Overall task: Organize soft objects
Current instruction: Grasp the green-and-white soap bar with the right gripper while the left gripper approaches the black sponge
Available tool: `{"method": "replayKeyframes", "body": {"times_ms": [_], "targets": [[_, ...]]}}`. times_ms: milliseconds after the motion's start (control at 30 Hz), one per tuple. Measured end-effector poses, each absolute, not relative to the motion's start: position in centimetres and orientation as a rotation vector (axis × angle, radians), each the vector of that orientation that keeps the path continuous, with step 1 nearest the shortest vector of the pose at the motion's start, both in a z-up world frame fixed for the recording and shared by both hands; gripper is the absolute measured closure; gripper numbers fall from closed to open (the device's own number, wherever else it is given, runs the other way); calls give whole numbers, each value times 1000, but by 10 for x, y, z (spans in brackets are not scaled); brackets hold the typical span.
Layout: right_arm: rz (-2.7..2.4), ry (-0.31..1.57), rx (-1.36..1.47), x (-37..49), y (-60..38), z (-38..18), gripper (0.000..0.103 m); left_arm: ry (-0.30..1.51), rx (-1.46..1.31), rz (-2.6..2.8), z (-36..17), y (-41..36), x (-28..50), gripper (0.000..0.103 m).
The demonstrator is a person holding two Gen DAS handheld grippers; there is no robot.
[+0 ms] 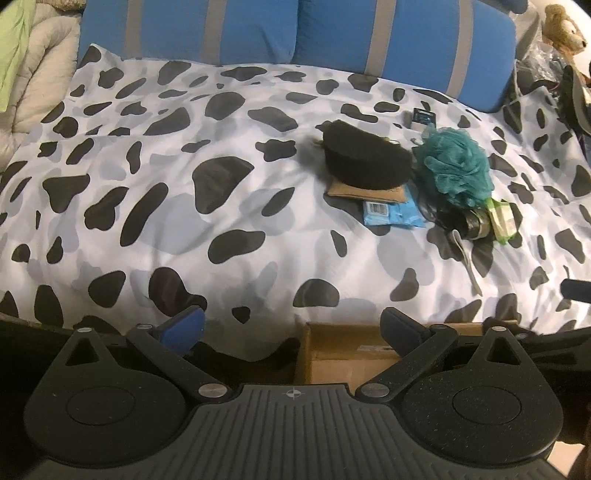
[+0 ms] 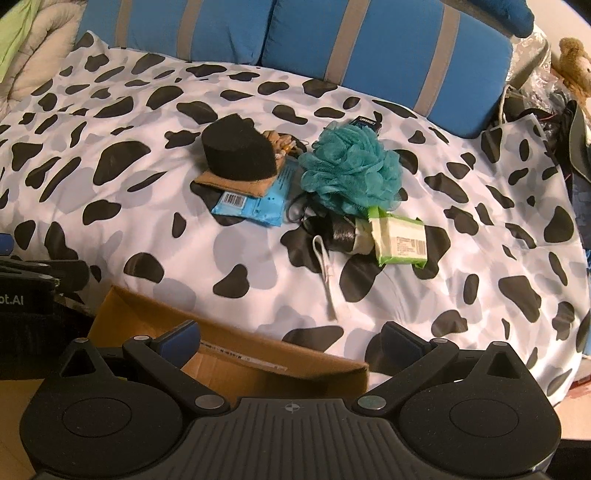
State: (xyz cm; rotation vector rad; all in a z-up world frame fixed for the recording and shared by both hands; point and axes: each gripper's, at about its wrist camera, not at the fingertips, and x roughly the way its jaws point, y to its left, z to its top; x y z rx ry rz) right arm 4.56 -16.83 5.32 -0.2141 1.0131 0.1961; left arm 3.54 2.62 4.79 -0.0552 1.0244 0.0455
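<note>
**Soft goods wait in a heap on the cow-print bed**

Soft items sit clustered right of centre on the bed as I hold both claws back at its near edge. My left gripper [image 1: 293,326] has its jaws spread wide and empty; my right gripper [image 2: 291,338] is likewise spread and holds nothing. Directly below both claws stands an open cardboard box [image 2: 229,354], its brown flaps against the edge of the black-and-white spotted duvet [image 1: 147,184].

Farther out, a white cord [image 2: 327,273] trails toward me from the pile. Behind it lie a green wrapped packet [image 2: 400,242] and a dark roll [image 2: 341,234] just beside it, touching. A teal mesh bath pouf [image 2: 351,170] rests right behind those two. To its left, a black sponge block [image 2: 238,151] sits on a tan cloth [image 2: 236,186], which overlaps a blue packet [image 2: 255,206] bearing a barcode. A small dark box [image 1: 423,118] lies just beyond the pouf.

At the far edge, two blue pillows with grey stripes [image 1: 295,29] line the head of the bed, and a brown teddy bear [image 1: 565,29] sits at the far right corner.
</note>
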Motion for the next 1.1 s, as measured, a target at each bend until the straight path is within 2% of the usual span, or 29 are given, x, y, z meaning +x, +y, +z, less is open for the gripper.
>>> {"method": "replayKeyframes", "body": {"times_ms": [1100], "targets": [[88,1018,-50,156,-284,23,0,956,31,-162,33,5,146,0]]}}
